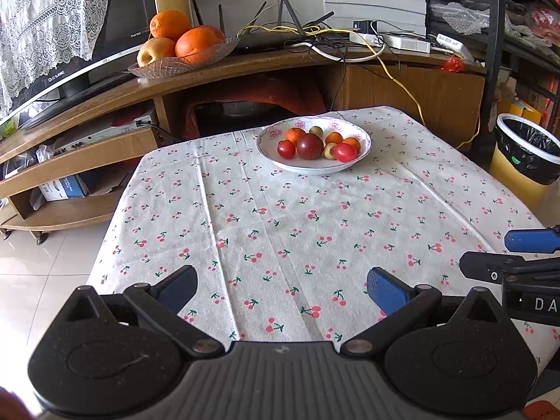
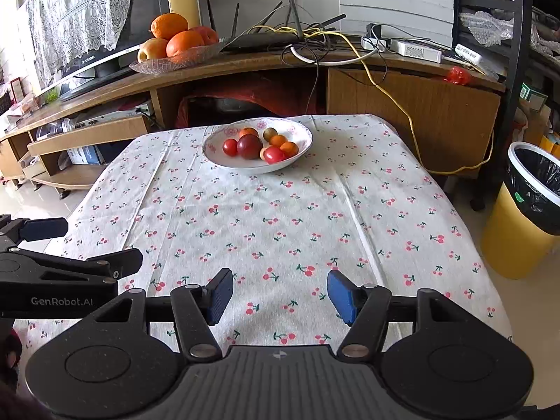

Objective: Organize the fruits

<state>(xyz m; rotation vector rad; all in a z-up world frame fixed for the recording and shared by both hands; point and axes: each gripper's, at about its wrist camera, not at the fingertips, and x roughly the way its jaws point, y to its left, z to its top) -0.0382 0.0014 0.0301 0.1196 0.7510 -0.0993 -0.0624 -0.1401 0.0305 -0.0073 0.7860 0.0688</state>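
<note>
A white flowered plate [image 1: 311, 168] [image 2: 301, 129] stands at the far side of the cherry-print tablecloth [image 1: 280, 227] [image 2: 280, 217]. It holds several small fruits: a dark plum [image 1: 309, 146] [image 2: 249, 146], red tomatoes [image 1: 286, 149] [image 2: 230, 147], small oranges [image 1: 295, 135] [image 2: 289, 149] and greenish dates [image 1: 315, 130] [image 2: 270, 134]. My left gripper [image 1: 281, 288] is open and empty over the near edge of the table. My right gripper [image 2: 280, 295] is open and empty beside it. Each gripper shows at the side of the other's view.
A glass dish [image 1: 182, 61] [image 2: 175, 60] with oranges and an apple sits on the wooden TV stand [image 1: 245, 66] behind the table. A router and tangled cables [image 1: 315, 35] lie there too. A yellow bin [image 1: 525, 154] [image 2: 525, 210] stands right of the table.
</note>
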